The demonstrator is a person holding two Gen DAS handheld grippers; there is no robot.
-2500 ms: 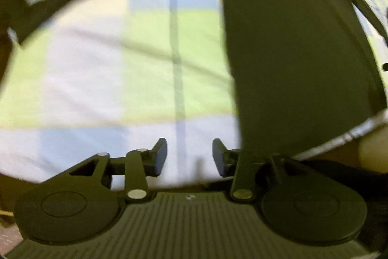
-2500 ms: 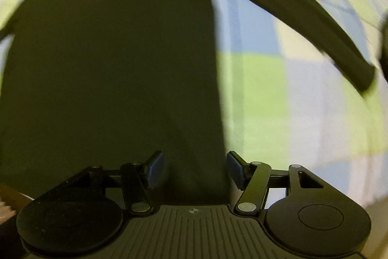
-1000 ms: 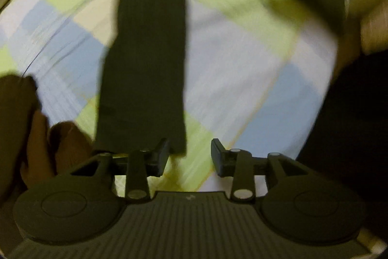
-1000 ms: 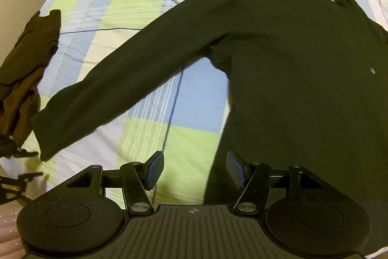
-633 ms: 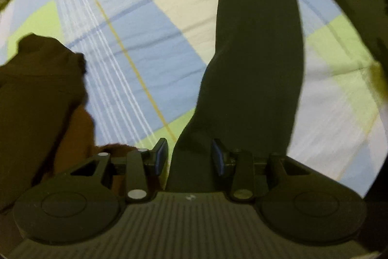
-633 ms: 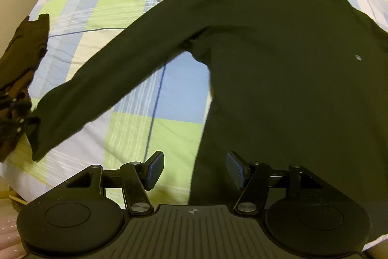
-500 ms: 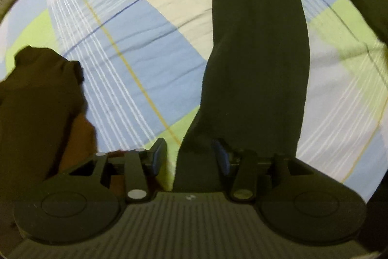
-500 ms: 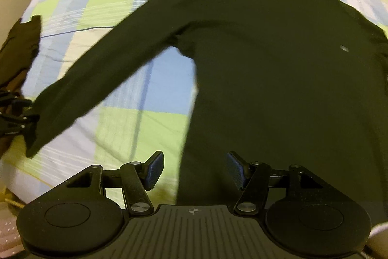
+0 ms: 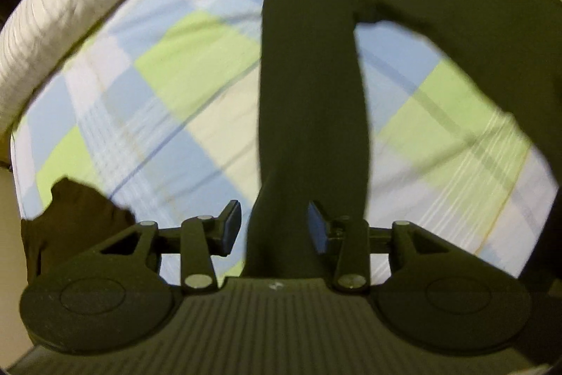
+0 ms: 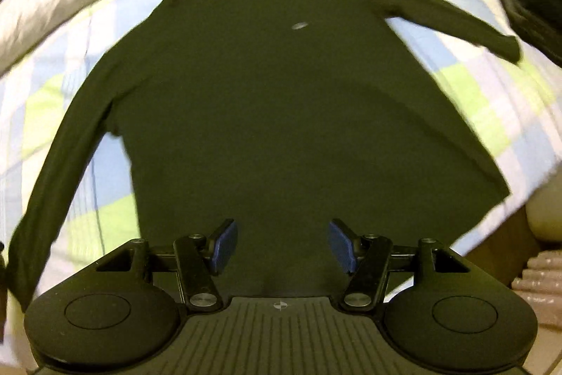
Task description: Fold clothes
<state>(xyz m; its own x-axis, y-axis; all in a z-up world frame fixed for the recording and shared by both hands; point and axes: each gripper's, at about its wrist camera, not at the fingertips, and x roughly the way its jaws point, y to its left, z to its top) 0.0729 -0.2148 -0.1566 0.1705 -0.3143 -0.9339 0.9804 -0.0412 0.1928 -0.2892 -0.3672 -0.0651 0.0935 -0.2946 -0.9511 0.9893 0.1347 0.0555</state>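
A dark long-sleeved shirt (image 10: 281,115) lies spread flat on the checked bedsheet (image 10: 498,101). The right gripper (image 10: 281,243) hangs over its near hem, jaws spread and empty. The left gripper (image 9: 274,227) has its jaws parted around the sleeve (image 9: 309,101) cuff, not pressing it.

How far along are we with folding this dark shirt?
Done: the shirt lies spread flat on the checked sheet, both sleeves out. In hand: the left tongs straddle the cuff of one sleeve, jaws apart and not visibly pinching; the right tongs are open at the hem. Left: no fold shows yet, so sleeves and body all remain.
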